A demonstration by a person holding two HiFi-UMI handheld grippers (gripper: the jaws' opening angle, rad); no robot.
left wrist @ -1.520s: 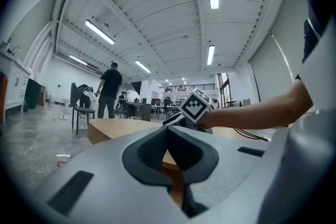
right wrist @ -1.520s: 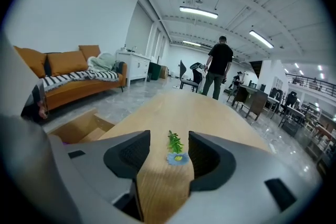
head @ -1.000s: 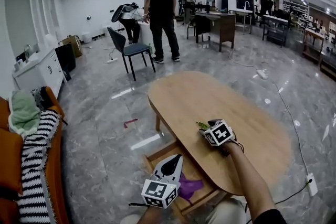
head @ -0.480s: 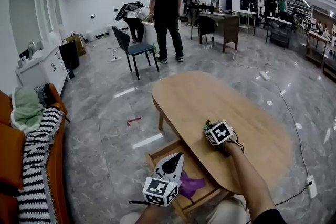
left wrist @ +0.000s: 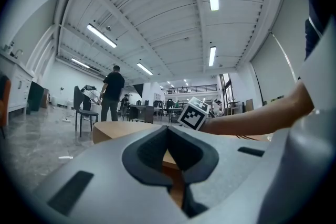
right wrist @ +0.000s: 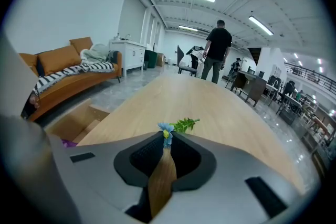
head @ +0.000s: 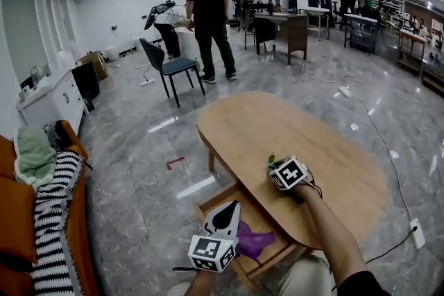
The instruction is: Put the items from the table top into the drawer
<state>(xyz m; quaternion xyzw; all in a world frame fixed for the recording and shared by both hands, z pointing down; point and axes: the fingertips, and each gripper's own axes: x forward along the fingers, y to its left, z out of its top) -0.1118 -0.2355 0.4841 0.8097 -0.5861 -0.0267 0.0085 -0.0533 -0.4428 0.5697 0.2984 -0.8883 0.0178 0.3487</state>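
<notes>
At the far left an orange sofa (head: 12,211) carries a striped blanket (head: 54,215) and a green cloth (head: 35,156), with a white cabinet (head: 54,95) against the wall behind it. Further in, a dark chair (head: 170,66) stands on the shiny floor, and a person (head: 207,7) in black stands just beyond it, back turned. Nearer, the drawer (head: 214,199) is pulled out from under the table's near edge, with something purple (head: 251,243) lying inside. The left gripper (head: 227,210) hangs over the drawer, pointing level; its jaws are pressed together with nothing between them. To its right the oval wooden table (head: 298,125) is bare but for a small flower (right wrist: 173,126), a blue bloom with a green leafy sprig, lying near the table's near edge. The right gripper (right wrist: 165,138) tilts down onto it; its jaws have just been closing and now pinch the bloom end between their tips, the leaves sticking out past them
</notes>
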